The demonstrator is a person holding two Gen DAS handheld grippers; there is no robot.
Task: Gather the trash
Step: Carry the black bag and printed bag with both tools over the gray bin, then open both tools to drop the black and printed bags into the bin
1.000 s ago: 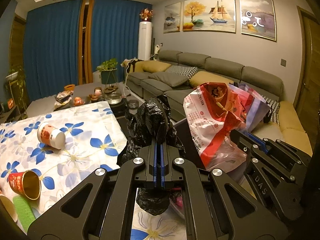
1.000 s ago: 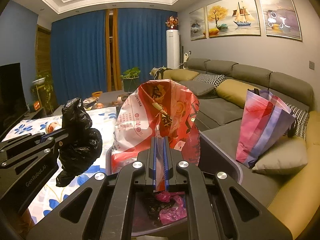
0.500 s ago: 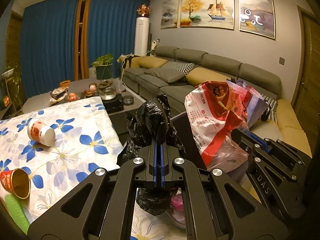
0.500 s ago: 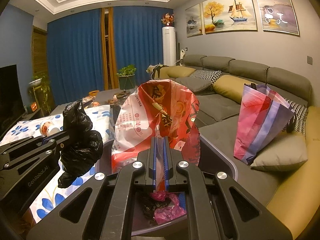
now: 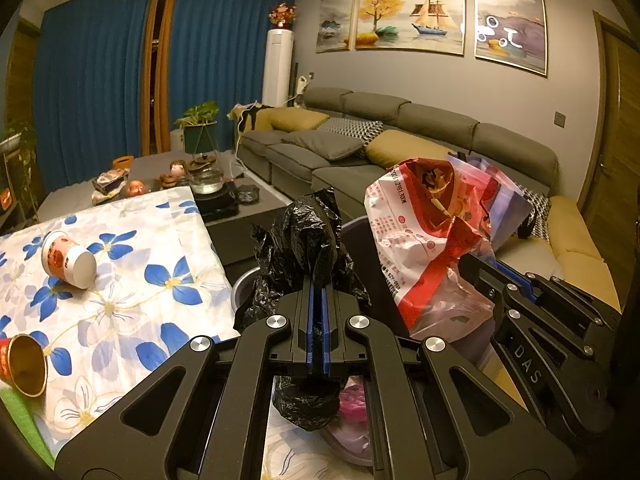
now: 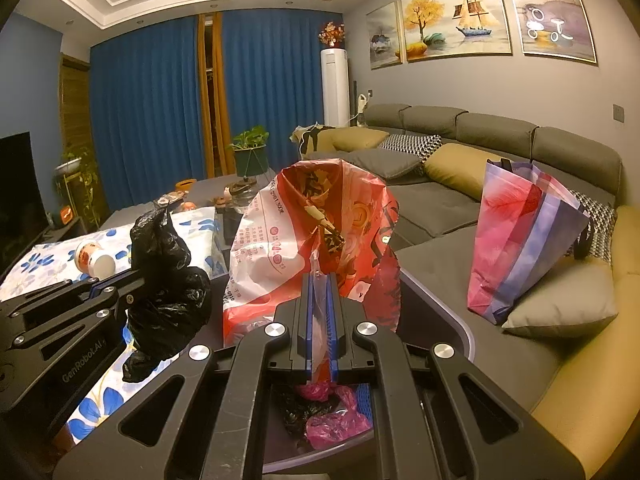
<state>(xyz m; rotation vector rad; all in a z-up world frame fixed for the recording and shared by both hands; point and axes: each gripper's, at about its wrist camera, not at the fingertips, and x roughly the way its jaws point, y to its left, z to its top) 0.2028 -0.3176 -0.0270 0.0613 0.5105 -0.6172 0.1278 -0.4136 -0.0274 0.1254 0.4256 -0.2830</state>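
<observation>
My left gripper (image 5: 317, 292) is shut on a crumpled black plastic bag (image 5: 308, 240), held above the rim of a grey trash bin (image 5: 244, 284). The black bag also shows in the right wrist view (image 6: 164, 280). My right gripper (image 6: 320, 280) is shut on a red and white plastic bag (image 6: 312, 232), held over the open bin (image 6: 452, 320), which holds pink and black trash (image 6: 332, 420). The red bag also shows in the left wrist view (image 5: 424, 236). Two paper cups (image 5: 68, 254) (image 5: 24, 364) lie on the floral tablecloth.
The table with the blue-flower cloth (image 5: 132, 300) is to the left. A dark coffee table with a teapot (image 5: 206, 178) stands behind it. A grey sofa (image 6: 440, 208) with cushions and a pink-purple tote bag (image 6: 520, 236) is to the right.
Both grippers keep their bags and have shifted slightly towards the bin; the table and cups have slid left in the left wrist view.
</observation>
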